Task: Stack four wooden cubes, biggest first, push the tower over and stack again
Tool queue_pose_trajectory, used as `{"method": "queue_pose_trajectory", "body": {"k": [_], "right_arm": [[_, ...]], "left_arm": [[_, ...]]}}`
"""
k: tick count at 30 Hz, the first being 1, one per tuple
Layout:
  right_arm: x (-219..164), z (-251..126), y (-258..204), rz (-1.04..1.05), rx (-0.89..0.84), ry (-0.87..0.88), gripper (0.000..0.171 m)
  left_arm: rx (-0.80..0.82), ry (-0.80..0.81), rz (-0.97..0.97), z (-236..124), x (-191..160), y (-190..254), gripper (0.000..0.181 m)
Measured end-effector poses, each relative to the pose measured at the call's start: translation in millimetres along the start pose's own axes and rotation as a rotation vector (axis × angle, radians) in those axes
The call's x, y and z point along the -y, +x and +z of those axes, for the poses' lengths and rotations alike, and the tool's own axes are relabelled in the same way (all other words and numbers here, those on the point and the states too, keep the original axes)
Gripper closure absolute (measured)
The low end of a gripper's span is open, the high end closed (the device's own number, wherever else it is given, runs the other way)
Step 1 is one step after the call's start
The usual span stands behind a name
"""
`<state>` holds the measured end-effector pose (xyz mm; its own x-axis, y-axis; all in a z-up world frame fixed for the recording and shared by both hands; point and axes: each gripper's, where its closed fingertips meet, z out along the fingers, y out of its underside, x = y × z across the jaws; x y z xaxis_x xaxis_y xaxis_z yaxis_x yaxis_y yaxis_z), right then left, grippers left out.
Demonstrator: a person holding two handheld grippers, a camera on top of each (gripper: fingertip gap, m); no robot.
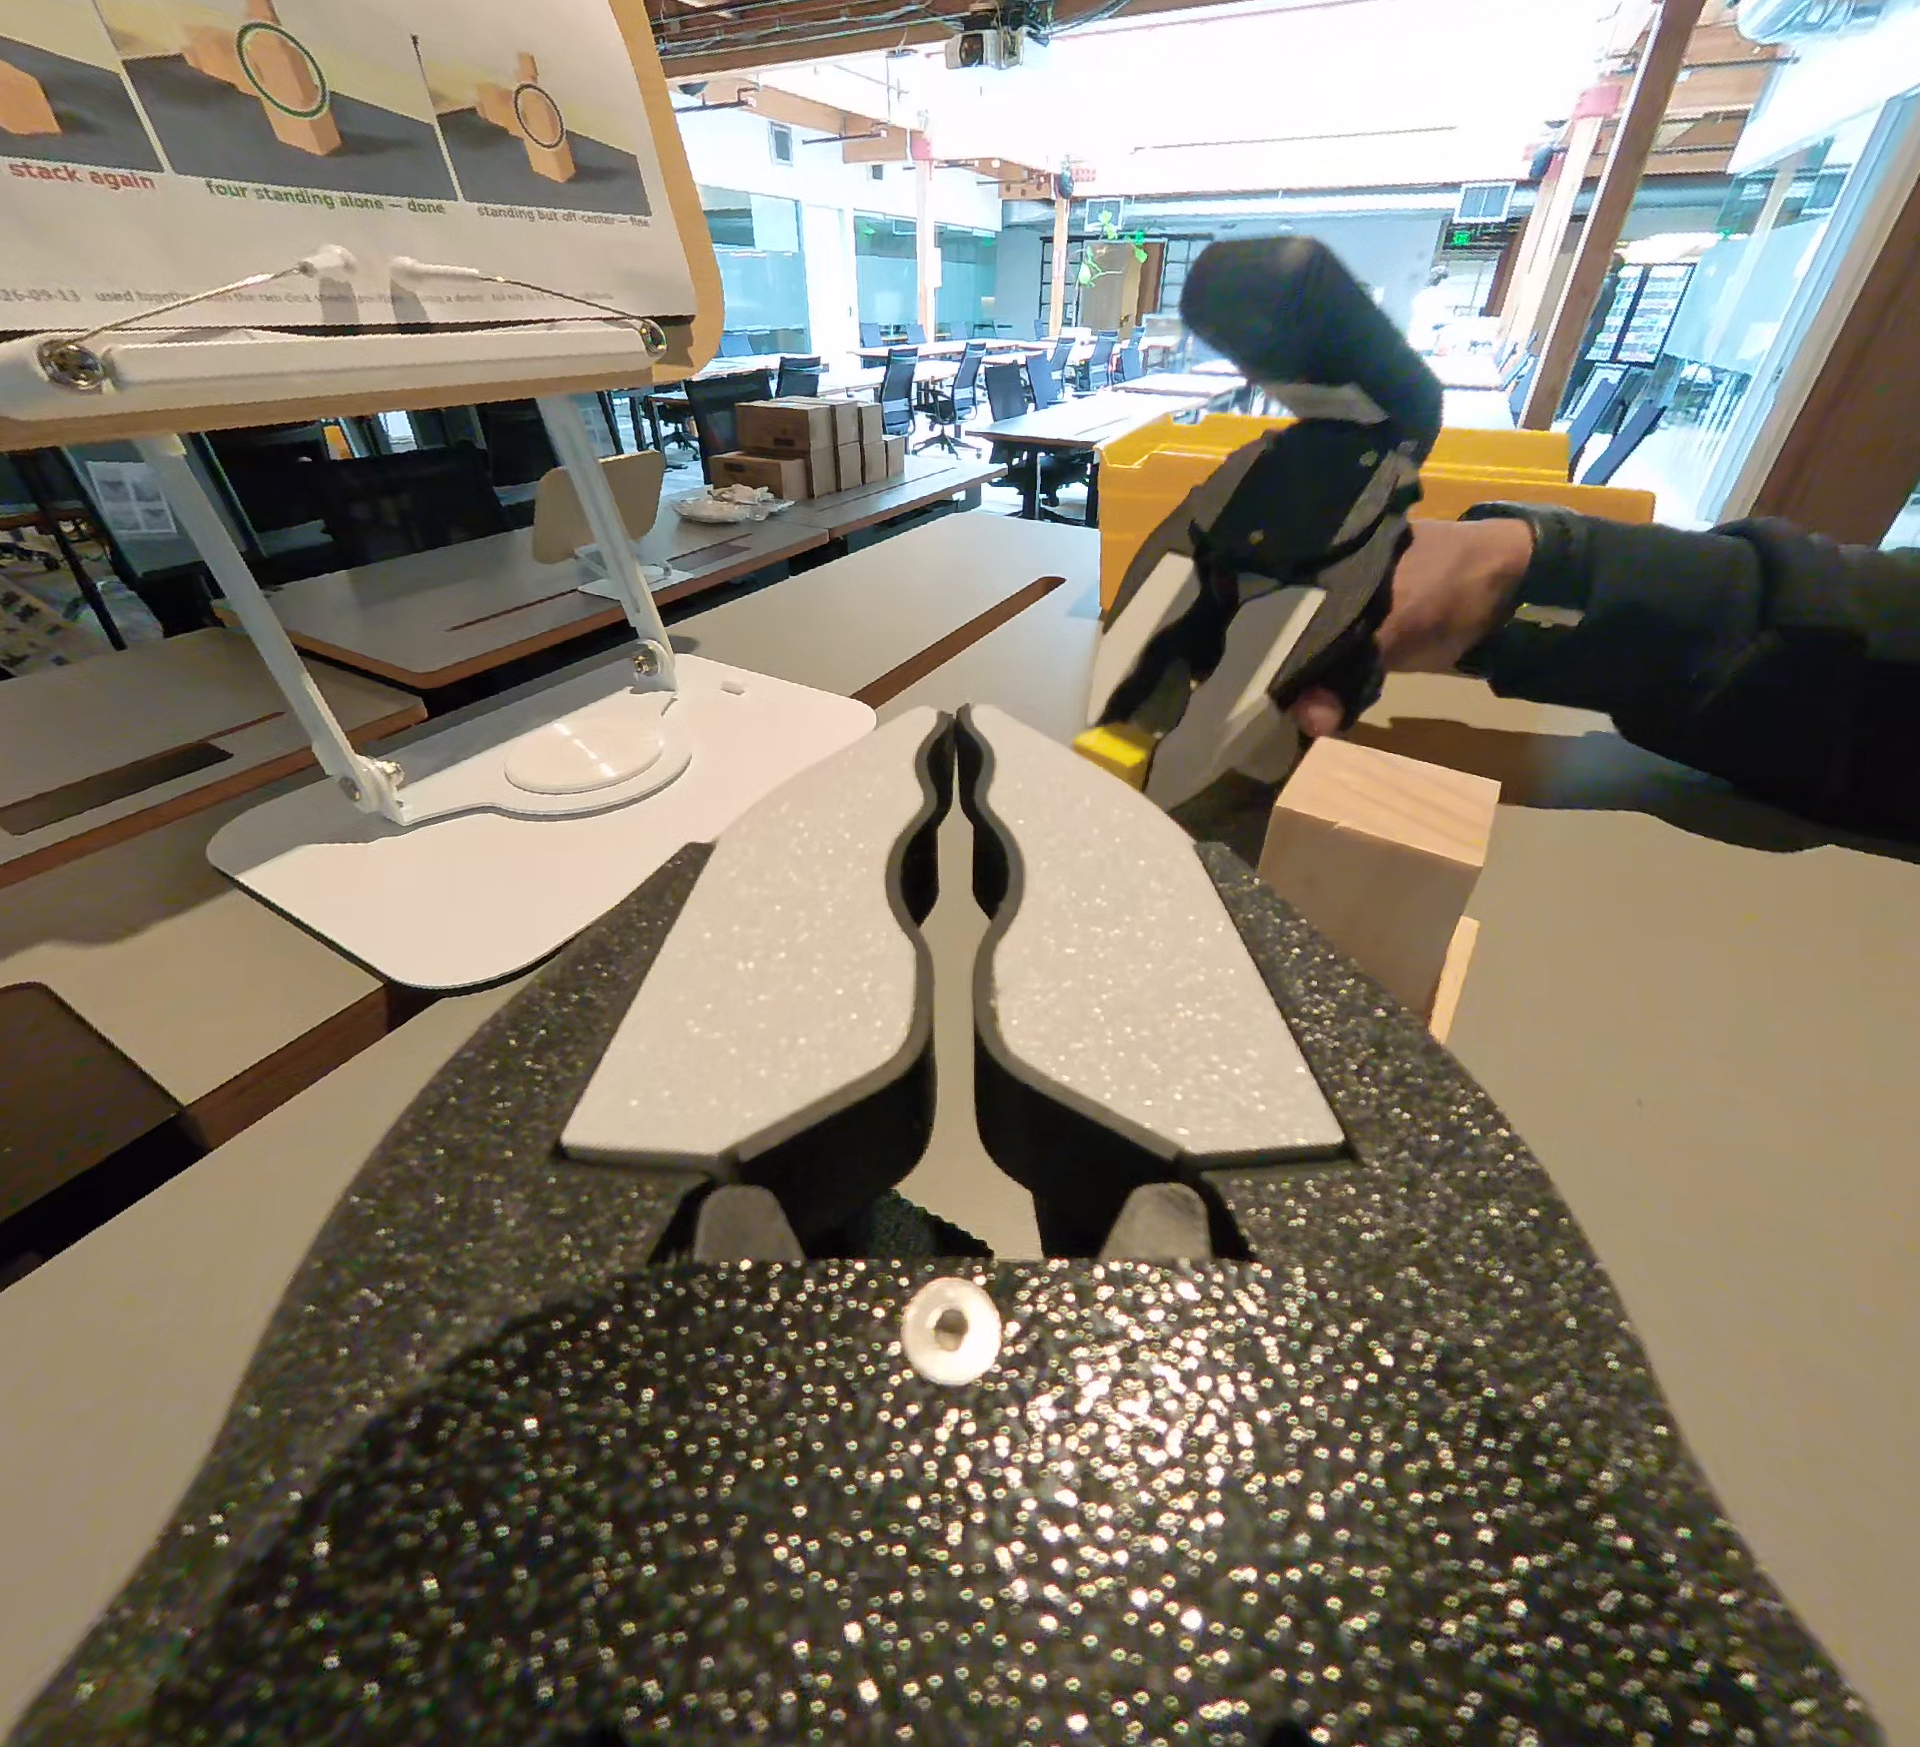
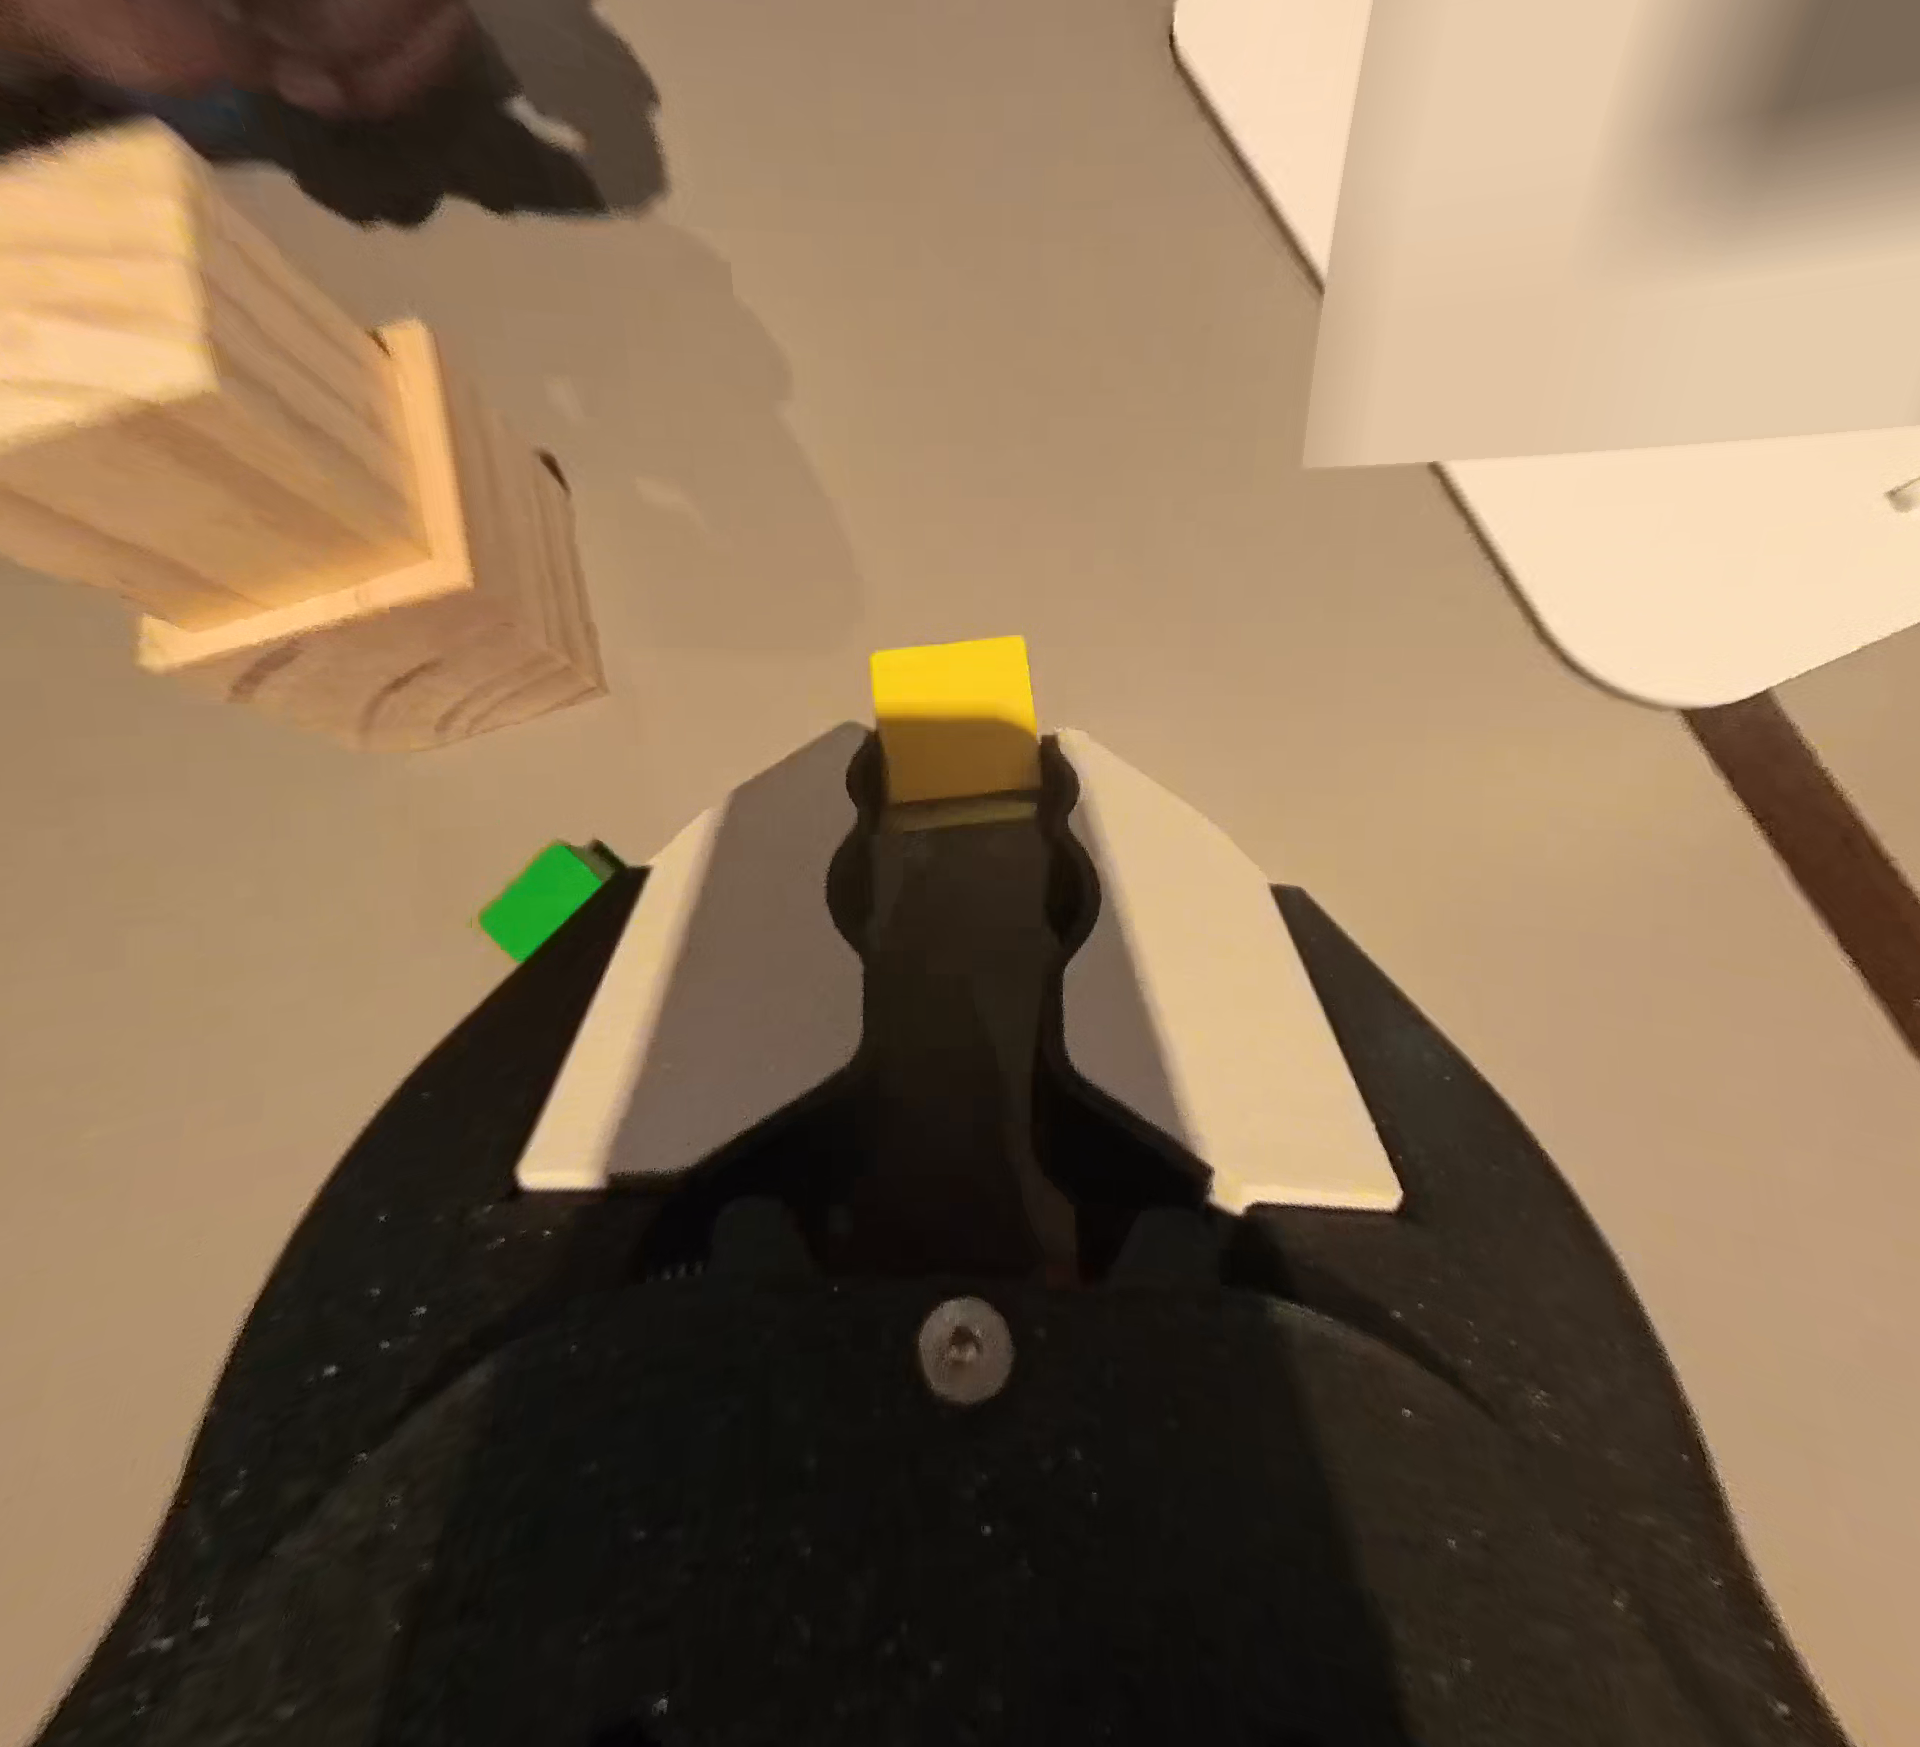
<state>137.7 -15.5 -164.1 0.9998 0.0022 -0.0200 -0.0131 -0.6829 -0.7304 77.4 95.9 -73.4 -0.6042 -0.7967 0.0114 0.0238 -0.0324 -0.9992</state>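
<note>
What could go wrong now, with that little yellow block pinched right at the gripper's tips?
1. The yellow block sits only at the very tips of the right gripper, so it might slip out.
2. The upper wooden block sits off-center on the lower wooden block; a bump could topple them.
3. The green block lies close beside the gripper and might get knocked.

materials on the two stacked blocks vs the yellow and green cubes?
Upper stacked block and lower stacked block: bare, unfinished pale wood, with visible grain lines and end-grain rings. Yellow cube, held in the right tool: opaque, even yellow, no grain showing; probably painted wood, could be plastic. Green cube on the table: same flat solid colour, partly hidden, equally open.
</note>
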Motion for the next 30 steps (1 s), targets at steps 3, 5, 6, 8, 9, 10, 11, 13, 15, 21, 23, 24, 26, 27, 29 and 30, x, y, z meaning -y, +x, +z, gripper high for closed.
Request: {"method": "queue_pose_trajectory", "body": {"k": [3,5,6,8,9,10,11,13,15,21,23,24,26,27,29,30], "right_arm": [[32.1,-19.5,-12.7,0.012,0.041,0.111,0.142],[59.3,-35.8,-32.9,0.004,0.089,0.177,0.142],[72.1,-43.2,-46.0,-0.01,0.116,0.198,0.142],[89.8,-52.8,-70.1,-0.054,0.14,0.202,0.142],[94.1,-54.4,-80.9,-0.081,0.147,0.189,0.142],[95.3,-53.8,-90.3,-0.104,0.155,0.164,0.142],[94.4,-51.6,-97.6,-0.124,0.16,0.135,0.142],[91.0,-44.7,-106.9,-0.148,0.169,0.09,0.142],[86.7,-37.3,-109.6,-0.153,0.175,0.061,0.142],[81.8,-27.8,-106.9,-0.147,0.158,0.033,0.142],[81.8,-27.1,-108.6,-0.155,0.157,0.027,0.142],[81.8,-26.9,-110.0,-0.16,0.161,0.026,0.142],[80.8,-25.6,-110.0,-0.165,0.155,0.018,0.142],[79.8,-24.8,-109.5,-0.168,0.15,0.012,0.142],[78.9,-23.6,-108.5,-0.17,0.144,0.008,0.142],[79.0,-23.3,-107.7,-0.168,0.14,0.009,0.142]], "left_arm": [[0.0,-0.001,0.0,0.2,-0.1,-0.2,0.181],[0.0,-0.003,0.003,0.6,-0.3,0.0,0.181],[0.0,-0.005,0.003,0.7,-0.6,-0.1,0.181],[0.0,-0.006,0.004,0.9,-0.7,-0.2,0.181],[0.0,-0.006,0.004,1.0,-0.6,-0.1,0.181],[0.001,-0.006,0.004,1.0,-0.7,-0.2,0.181],[0.001,-0.007,0.005,1.2,-0.8,-0.2,0.181],[0.001,-0.008,0.006,1.2,-0.9,0.0,0.181],[0.001,-0.008,0.007,1.1,-0.9,0.1,0.181],[0.001,-0.007,0.01,1.1,-0.8,0.4,0.181],[0.001,-0.006,0.011,1.0,-0.7,0.6,0.181],[0.001,-0.006,0.011,0.9,-0.7,0.6,0.181],[0.001,-0.005,0.011,1.0,-0.7,0.7,0.181],[0.001,-0.006,0.012,1.0,-0.7,0.7,0.181],[0.001,-0.006,0.011,1.0,-0.7,0.7,0.181],[0.001,-0.006,0.011,1.1,-0.6,0.7,0.181]]}}
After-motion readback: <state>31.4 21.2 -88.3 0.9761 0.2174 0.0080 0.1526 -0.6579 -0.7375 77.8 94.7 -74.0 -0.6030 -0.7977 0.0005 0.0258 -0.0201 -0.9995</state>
